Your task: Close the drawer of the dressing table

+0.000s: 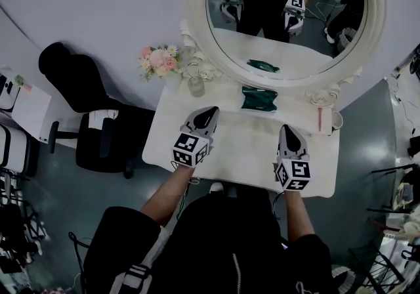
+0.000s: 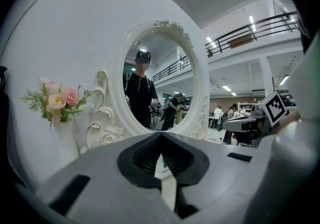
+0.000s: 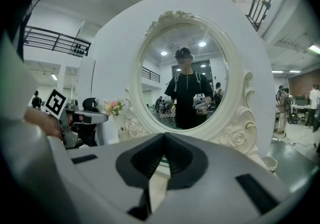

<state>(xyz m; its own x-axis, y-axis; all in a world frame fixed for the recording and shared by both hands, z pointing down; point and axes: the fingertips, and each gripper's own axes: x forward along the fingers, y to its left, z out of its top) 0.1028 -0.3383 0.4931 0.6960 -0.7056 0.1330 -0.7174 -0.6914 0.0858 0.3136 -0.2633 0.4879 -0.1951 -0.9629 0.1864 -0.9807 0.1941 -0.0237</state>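
The white dressing table stands under its oval mirror. Its drawer front is hidden below the tabletop's near edge and behind the person's body. Only a small white knob-like thing shows there. My left gripper hovers over the left half of the tabletop, jaws shut and holding nothing. My right gripper hovers over the right half, also shut and holding nothing. In the left gripper view the tips meet, facing the mirror. In the right gripper view the tips meet the same way.
A green pouch lies at the back of the tabletop. A glass bottle and pink flowers are at the back left, a cup at the back right. A black chair stands left of the table.
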